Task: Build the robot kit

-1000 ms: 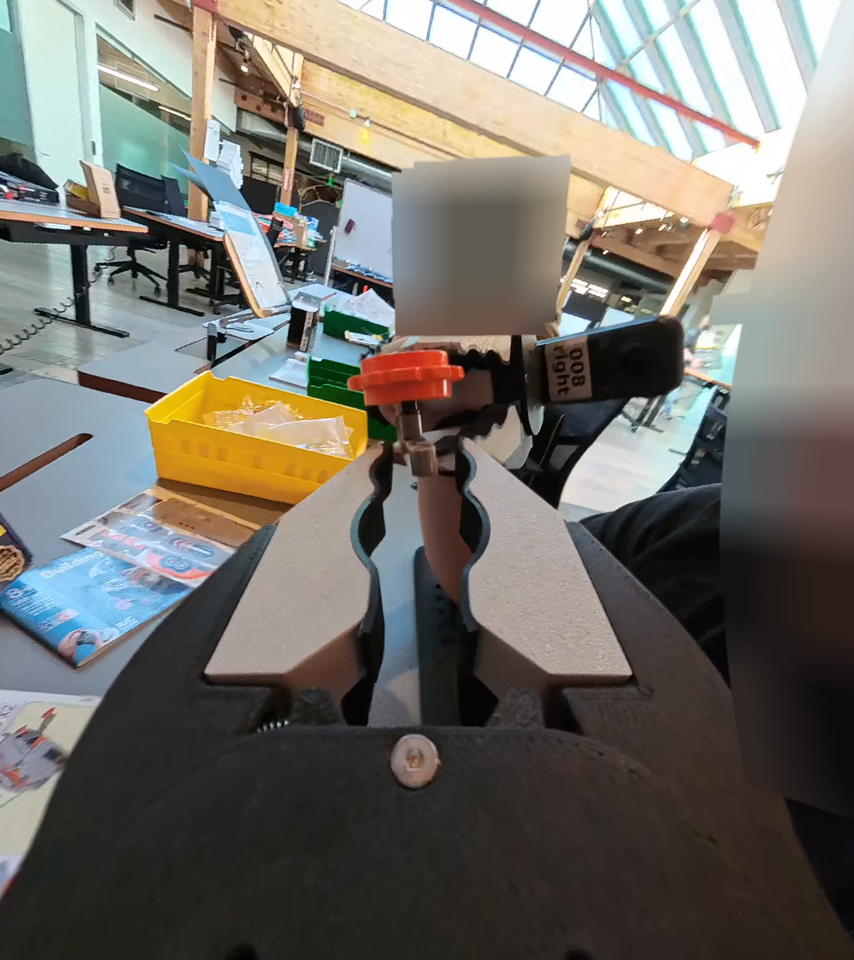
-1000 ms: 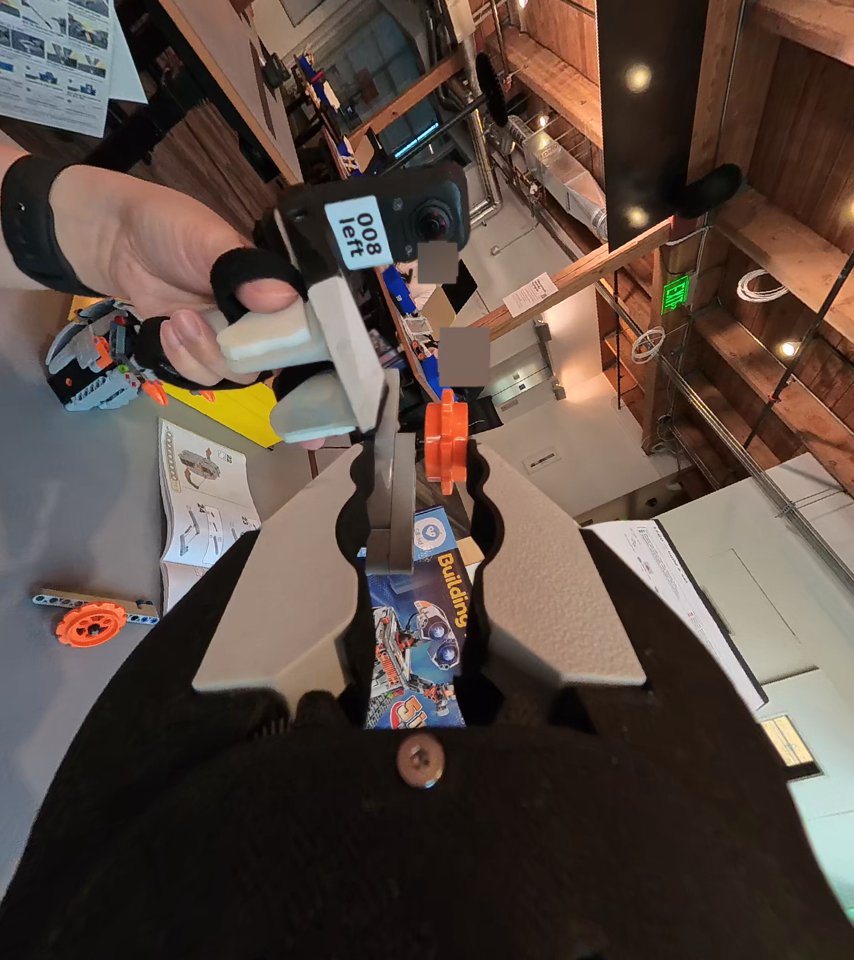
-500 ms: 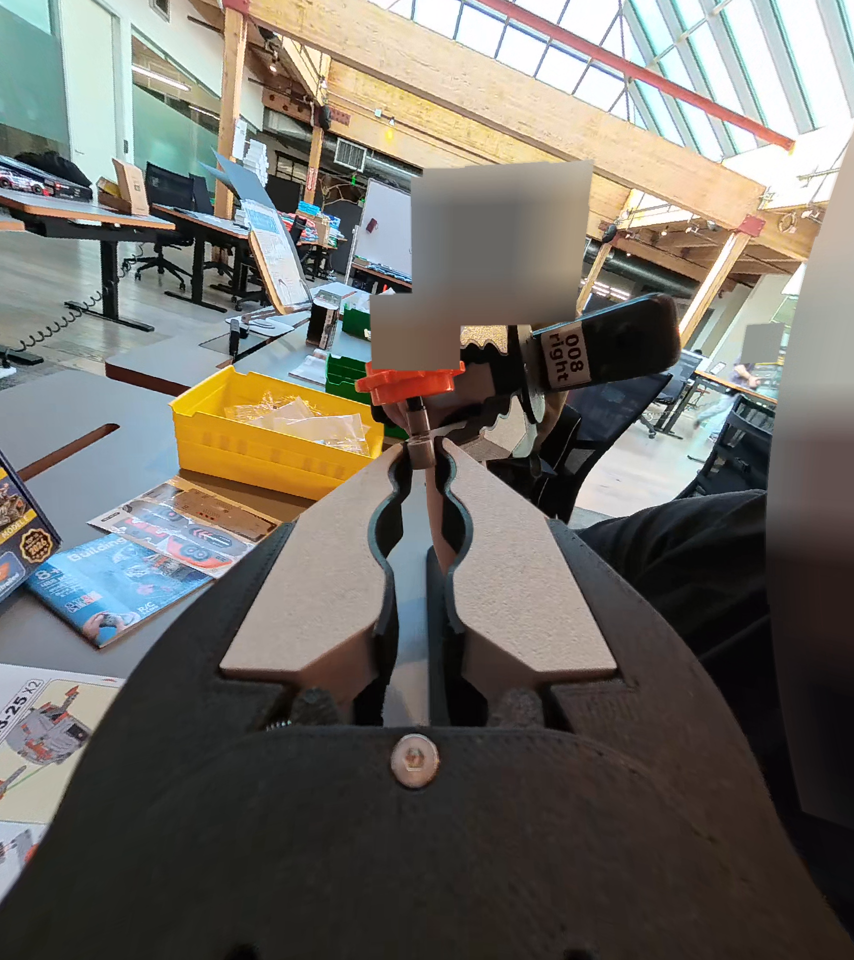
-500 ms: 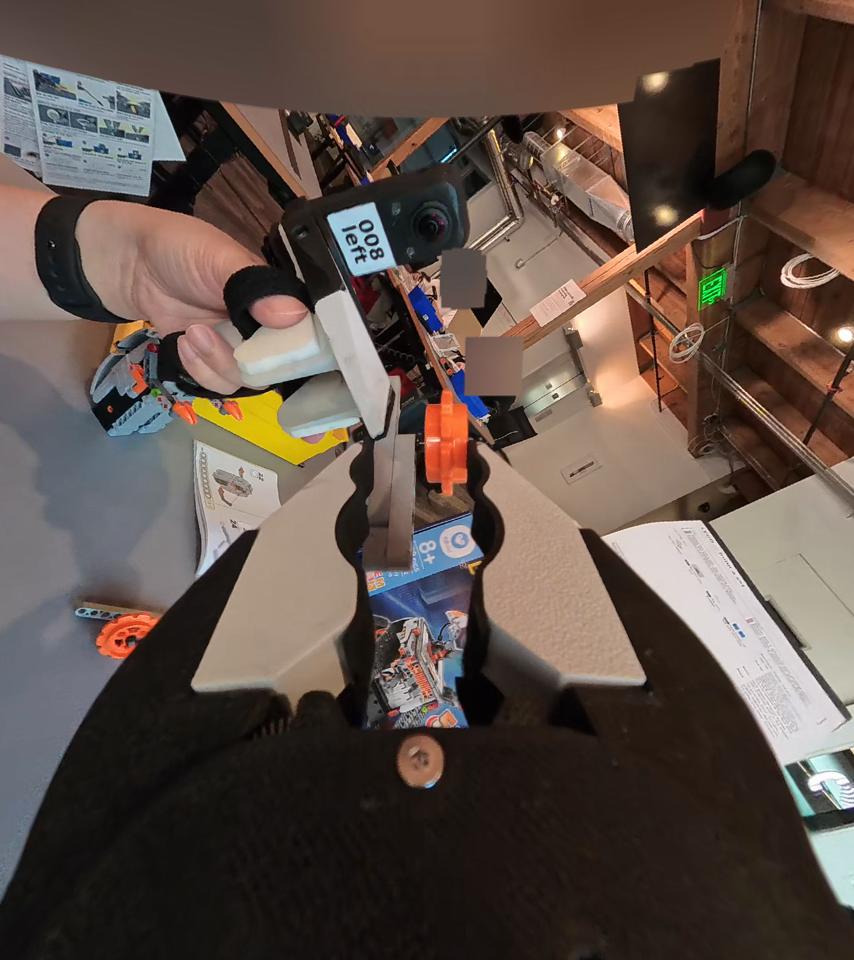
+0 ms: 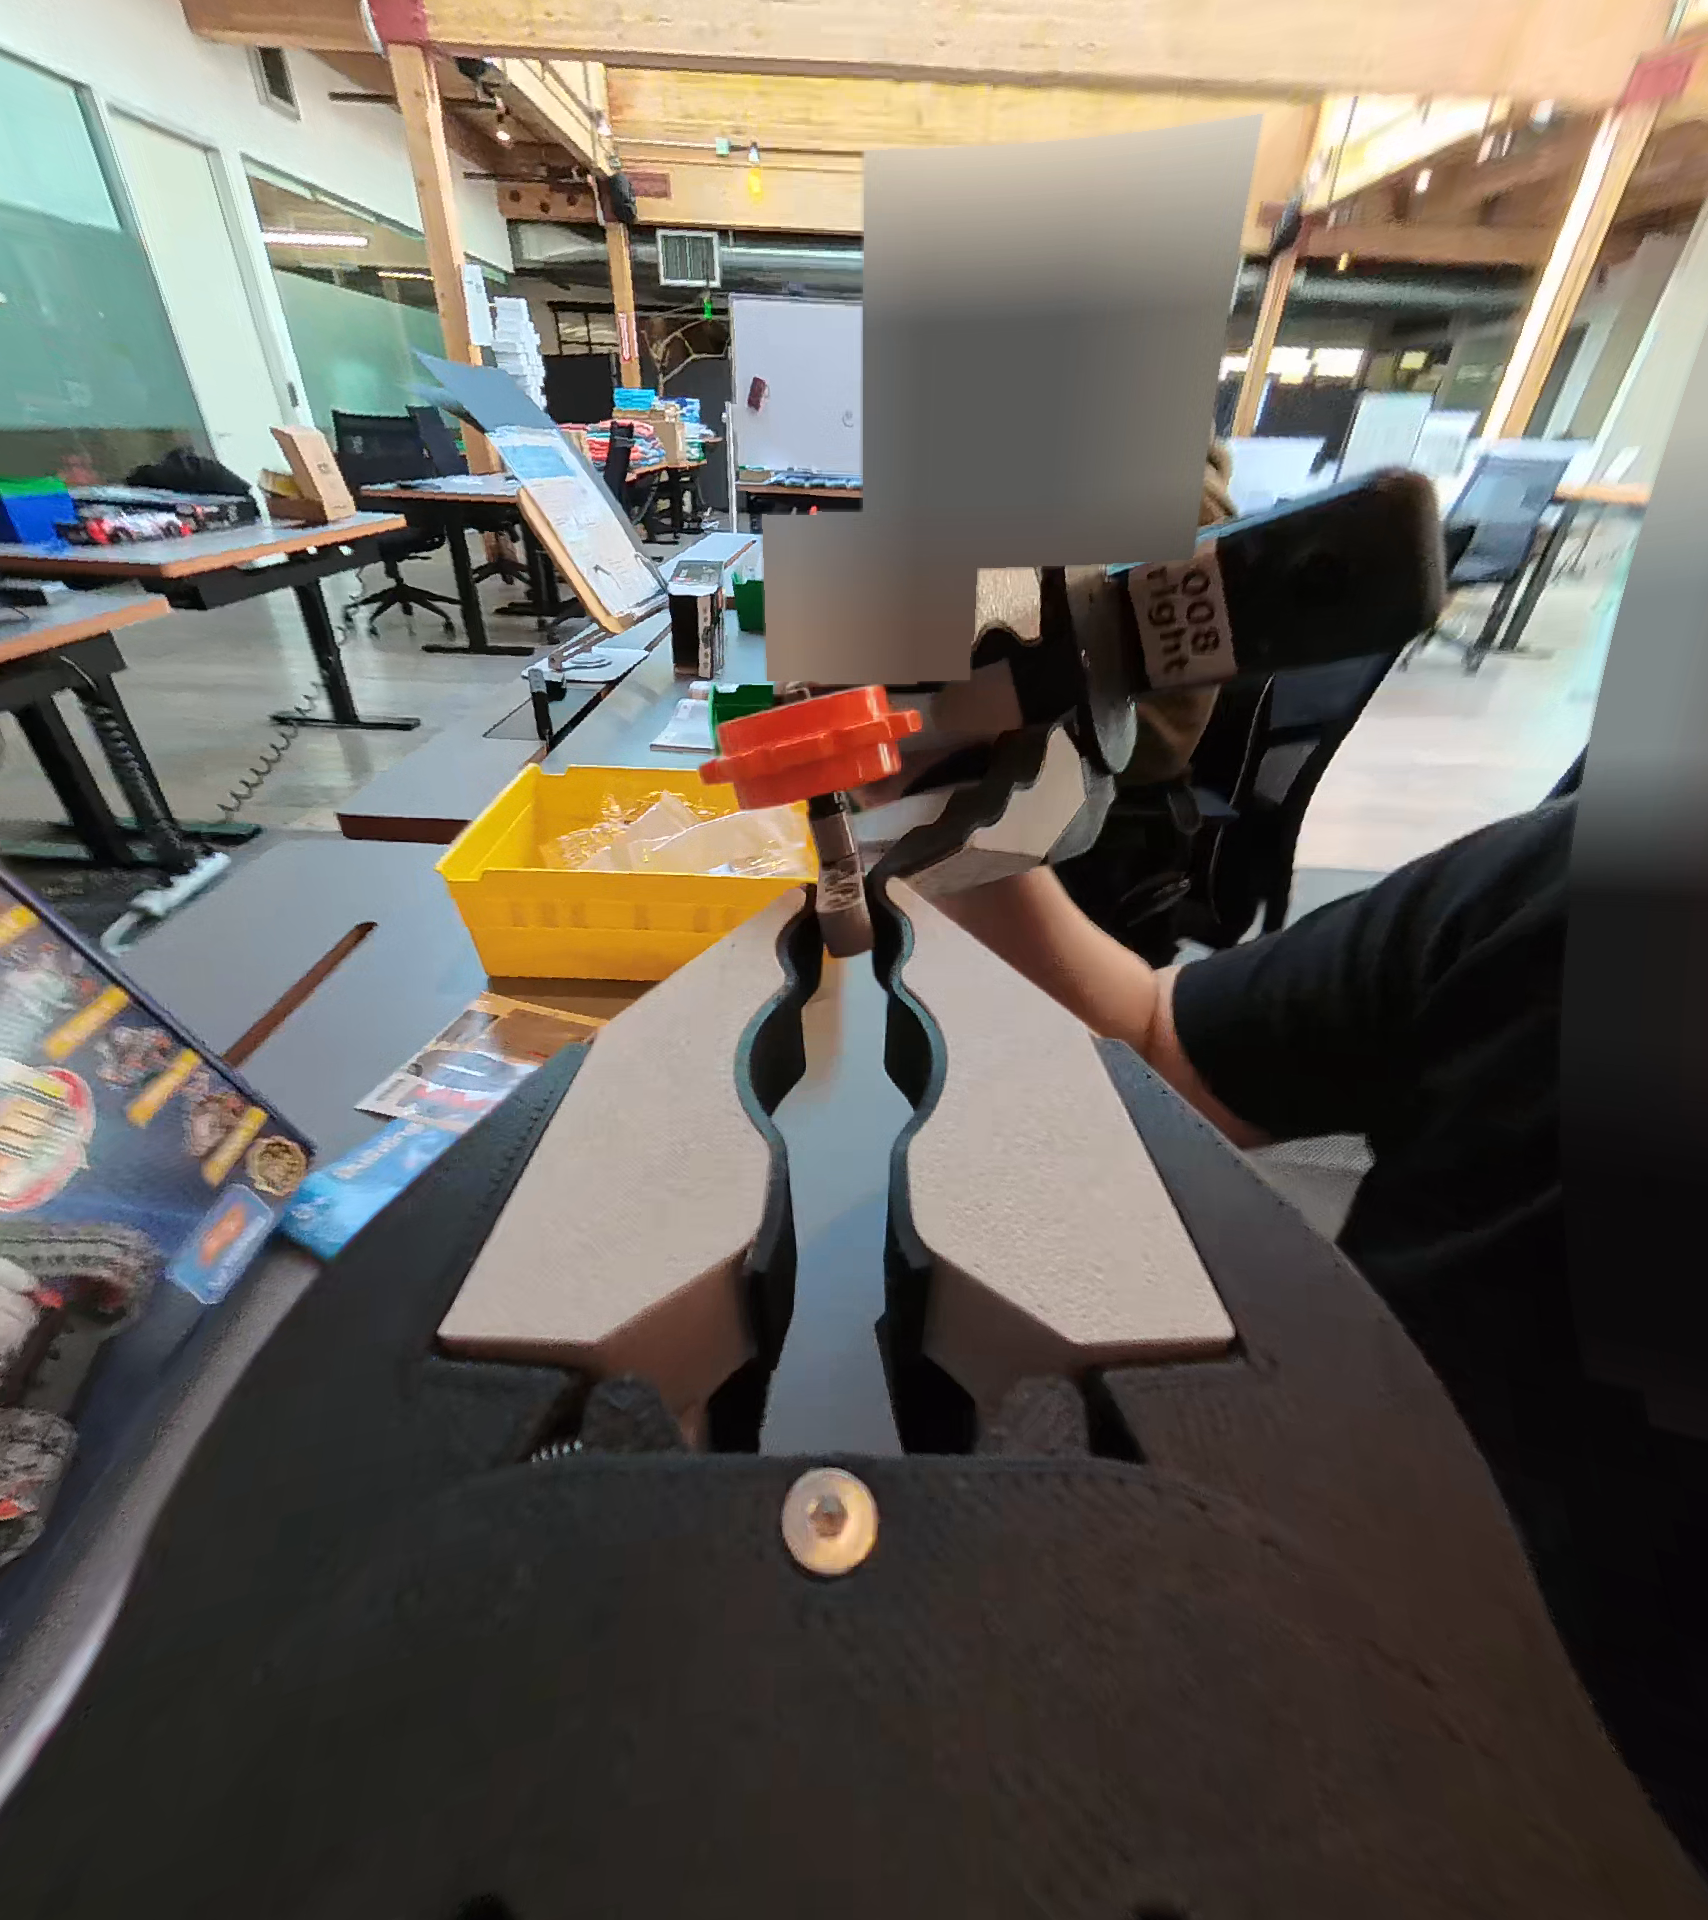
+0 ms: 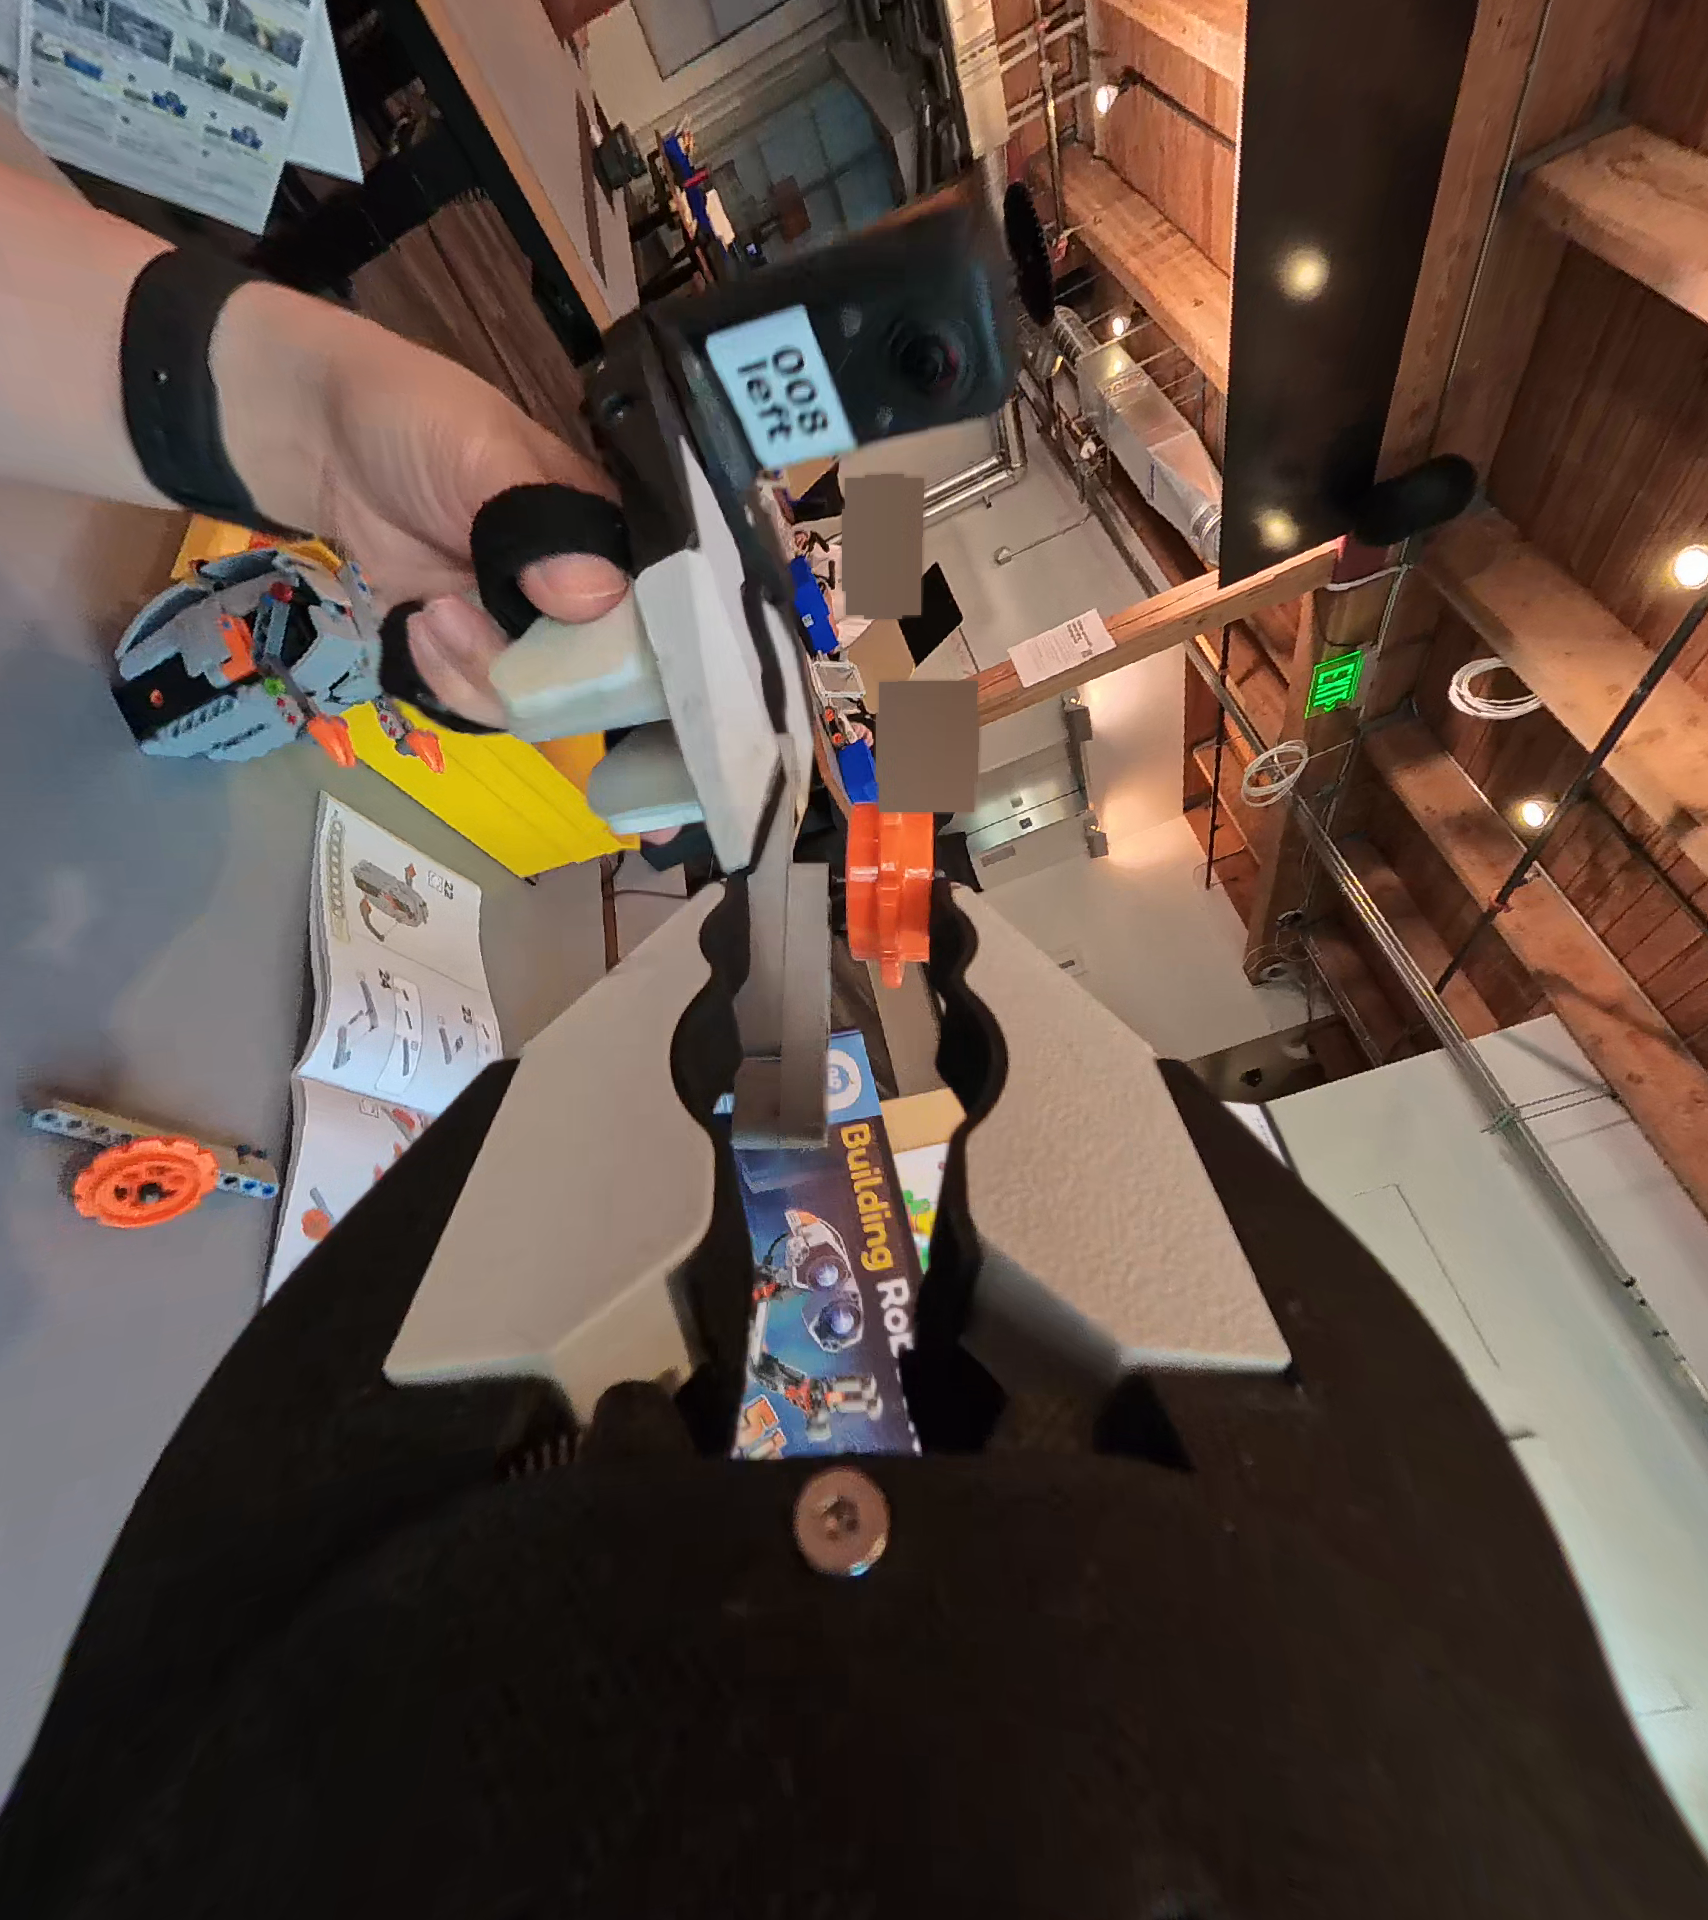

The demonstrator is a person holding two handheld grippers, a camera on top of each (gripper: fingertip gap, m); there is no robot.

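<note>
My left gripper (image 5: 845, 914) is shut on the lower end of a short dark axle (image 5: 839, 868) that stands up from its tips. An orange gear (image 5: 808, 743) sits on top of the axle. My right gripper (image 5: 917, 790) comes in from the right, partly open, with its two fingers above and below the gear. In the right wrist view the gear (image 6: 888, 883) lies edge-on against the right finger of my right gripper (image 6: 834, 914). The tips of the left gripper (image 6: 782, 987) stand between the jaws beside it. A hand (image 6: 362, 468) holds the left gripper.
A yellow bin (image 5: 621, 914) of clear bags stands on the grey table (image 5: 310, 935), with booklets (image 5: 476, 1060) and a picture box (image 5: 50, 1143) at left. A grey and orange toy model (image 6: 247, 665), an orange wheel on a beam (image 6: 143, 1184) and an open instruction booklet (image 6: 393, 987) lie below. Left and right tips are no more than a few centimetres apart.
The left gripper's jaws have closed in from a wider gap onto the axle. Both grippers have shifted together with the gear, and the left view has tilted down towards the table.
</note>
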